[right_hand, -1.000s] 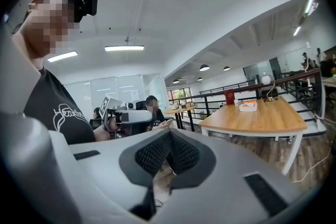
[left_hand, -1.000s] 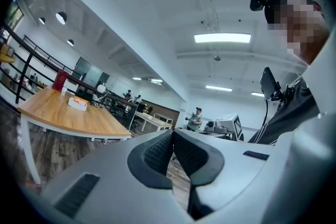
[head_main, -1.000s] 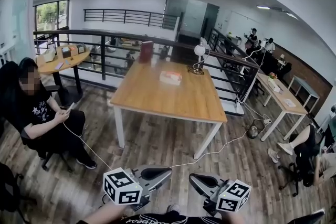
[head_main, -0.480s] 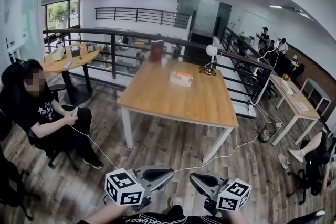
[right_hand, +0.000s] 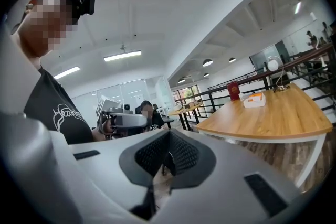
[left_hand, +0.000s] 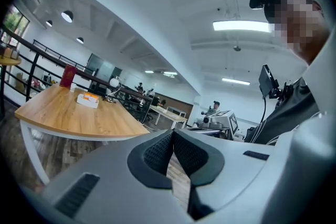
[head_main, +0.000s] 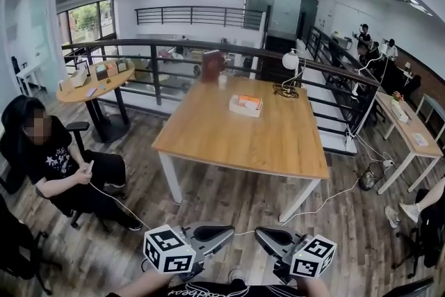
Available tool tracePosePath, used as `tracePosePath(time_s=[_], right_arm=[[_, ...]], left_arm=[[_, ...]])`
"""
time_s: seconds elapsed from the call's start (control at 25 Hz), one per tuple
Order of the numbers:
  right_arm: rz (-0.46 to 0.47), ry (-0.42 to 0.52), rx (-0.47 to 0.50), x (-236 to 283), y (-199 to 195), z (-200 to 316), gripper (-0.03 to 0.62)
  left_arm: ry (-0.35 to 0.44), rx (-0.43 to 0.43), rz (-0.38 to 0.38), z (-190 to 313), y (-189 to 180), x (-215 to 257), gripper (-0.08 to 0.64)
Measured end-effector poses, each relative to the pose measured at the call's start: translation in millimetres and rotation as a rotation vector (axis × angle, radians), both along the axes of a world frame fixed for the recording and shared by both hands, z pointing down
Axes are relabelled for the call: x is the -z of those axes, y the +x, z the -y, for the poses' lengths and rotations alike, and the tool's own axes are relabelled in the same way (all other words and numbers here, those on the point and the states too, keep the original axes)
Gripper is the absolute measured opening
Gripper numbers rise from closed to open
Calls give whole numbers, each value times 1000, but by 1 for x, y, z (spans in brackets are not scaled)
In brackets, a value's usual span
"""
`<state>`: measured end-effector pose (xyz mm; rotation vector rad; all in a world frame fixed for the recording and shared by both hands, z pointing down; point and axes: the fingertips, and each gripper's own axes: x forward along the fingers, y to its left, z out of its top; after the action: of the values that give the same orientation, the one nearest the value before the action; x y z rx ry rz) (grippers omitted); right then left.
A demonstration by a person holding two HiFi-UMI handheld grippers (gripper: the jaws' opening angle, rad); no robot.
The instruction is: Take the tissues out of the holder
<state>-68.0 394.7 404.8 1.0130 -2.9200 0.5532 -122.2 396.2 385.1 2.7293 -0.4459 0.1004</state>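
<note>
The tissue holder [head_main: 246, 105] is a white box with an orange top. It stands toward the far side of the wooden table [head_main: 236, 142], well ahead of both grippers. It also shows small in the left gripper view [left_hand: 87, 99] and the right gripper view [right_hand: 254, 99]. My left gripper [head_main: 228, 231] and right gripper [head_main: 259, 234] hang low at the bottom of the head view, side by side over the floor. They point toward the table. In each gripper view the jaws are shut [left_hand: 172, 135] [right_hand: 168, 136], with nothing between them.
A red upright object [head_main: 211, 65] and a desk lamp [head_main: 290, 62] stand at the table's far edge. A person sits on a chair at left [head_main: 59, 174]. A white cable [head_main: 334, 195] runs across the wooden floor. A railing [head_main: 160, 55] lies behind the table, and another desk [head_main: 410, 135] is at right.
The table and tissue holder have shifted right and look nearer and larger in the head view. Both grippers stay shut at the bottom edge.
</note>
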Motion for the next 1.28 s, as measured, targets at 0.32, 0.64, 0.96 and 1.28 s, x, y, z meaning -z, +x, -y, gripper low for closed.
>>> tracePosePath(time_s=[0.32,0.64,0.96,1.28], right_arm=[[24,-20,-12,0,93,109,17],[28,5,-22,4,166,172,16],[45,16,-46,7,194,181,17],[47,41,-44,11,201,187,17]], left_arm=[[-18,-17,21,108,96,2,14],[4,-25,29,172,168,6,14],[17,-24,34,185,189,10,14],[34,-15,35,191,194,13,14]])
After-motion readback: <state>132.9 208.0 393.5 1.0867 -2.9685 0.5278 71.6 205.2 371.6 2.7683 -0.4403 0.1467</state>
